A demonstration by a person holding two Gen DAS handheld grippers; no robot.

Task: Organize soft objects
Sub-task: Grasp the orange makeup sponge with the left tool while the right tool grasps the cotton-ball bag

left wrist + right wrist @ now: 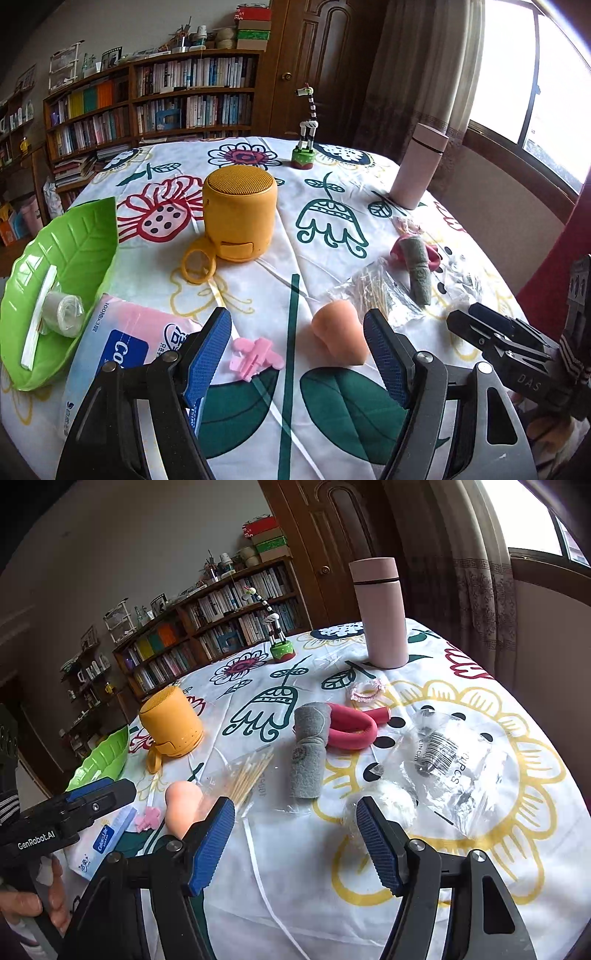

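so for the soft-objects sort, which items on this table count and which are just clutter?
Belongs to the job:
- peach sponge
- grey rolled cloth
- red foam roller
- white cotton ball
- tissue pack
- green leaf tray, likely the drop spot

Lying about:
- yellow speaker
- pink flask
- giraffe toy
- cotton swabs
- pink clip

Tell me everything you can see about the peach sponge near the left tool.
The peach sponge is a smooth, matte, egg-shaped foam piece, lying on its side on the flowered tablecloth. It sits just ahead of the open left tool, nearer its right finger, untouched. A clear bag of cotton swabs lies just behind it.
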